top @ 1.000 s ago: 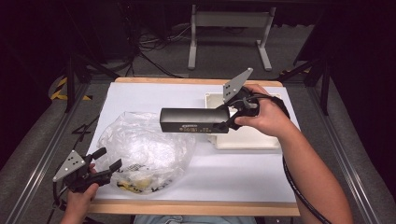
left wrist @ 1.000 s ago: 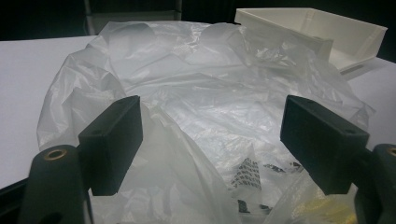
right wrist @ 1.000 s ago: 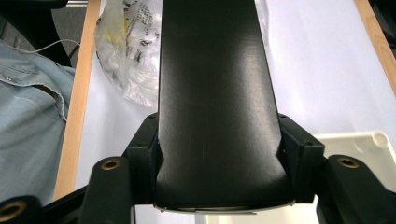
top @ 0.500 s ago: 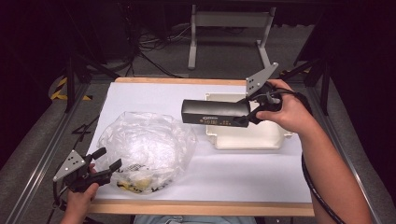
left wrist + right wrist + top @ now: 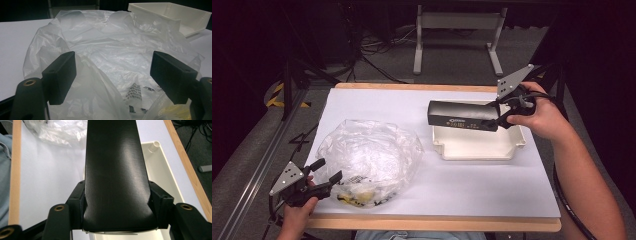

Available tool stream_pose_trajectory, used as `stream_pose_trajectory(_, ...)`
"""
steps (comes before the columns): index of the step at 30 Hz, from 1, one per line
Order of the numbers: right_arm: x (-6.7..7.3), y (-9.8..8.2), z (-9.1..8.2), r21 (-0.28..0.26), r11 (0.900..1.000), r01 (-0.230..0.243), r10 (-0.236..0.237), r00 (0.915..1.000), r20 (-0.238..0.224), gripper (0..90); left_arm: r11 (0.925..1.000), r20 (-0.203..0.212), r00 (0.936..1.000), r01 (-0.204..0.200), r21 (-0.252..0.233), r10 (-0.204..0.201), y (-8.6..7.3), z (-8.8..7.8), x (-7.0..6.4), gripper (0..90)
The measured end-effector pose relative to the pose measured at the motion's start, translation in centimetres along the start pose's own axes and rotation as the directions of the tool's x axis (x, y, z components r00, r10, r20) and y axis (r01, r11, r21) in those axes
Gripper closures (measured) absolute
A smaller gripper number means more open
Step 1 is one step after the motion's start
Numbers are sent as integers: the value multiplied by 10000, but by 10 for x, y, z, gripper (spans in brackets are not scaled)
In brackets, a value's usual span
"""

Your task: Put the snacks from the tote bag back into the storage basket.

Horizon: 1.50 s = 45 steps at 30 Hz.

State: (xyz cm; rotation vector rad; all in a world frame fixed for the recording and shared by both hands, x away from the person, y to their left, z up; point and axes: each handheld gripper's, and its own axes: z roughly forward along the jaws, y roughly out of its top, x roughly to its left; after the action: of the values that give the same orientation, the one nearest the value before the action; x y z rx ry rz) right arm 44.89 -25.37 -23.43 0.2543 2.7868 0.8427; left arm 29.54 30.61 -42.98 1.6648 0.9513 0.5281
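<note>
we've got the right hand-held gripper [image 5: 501,119] pinching a long black box [image 5: 462,115] over the white tray [image 5: 477,147], left hand-held gripper [image 5: 326,176] spread wide, crumpled plastic bag [image 5: 369,160] just ahead of it on the bench [image 5: 472,190]

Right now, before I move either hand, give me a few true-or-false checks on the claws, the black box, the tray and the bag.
1. The right claw is clamped on the black box. True.
2. The black box lies flat on the tray floor. False: it is held above the white tray.
3. The left claw is open, facing the plastic bag. True.
4. The bag sits inside the tray. False: it lies on the table, beside the tray.
</note>
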Motion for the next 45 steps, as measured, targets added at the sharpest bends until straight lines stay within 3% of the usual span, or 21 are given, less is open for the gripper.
stream_pose_trajectory(14, -16, -29, -3, 154, 9991, -393, 383, 9976, 578, 435, 10000, -36, 10000, 41, 12, -41, -1, 1, 0, 219)
stream_pose_trajectory(26, -34, -54, 20, 540, 9955, -780, 754, 9960, 482, 435, 10000, -79, 10000, 54, 34, -53, -1, 2, 0, 220)
stream_pose_trajectory(45, -43, -84, 57, 932, 9866, -1340, 1317, 9908, 314, 435, 10000, -145, 9999, -12, 86, 13, -1, 1, -1, 220)
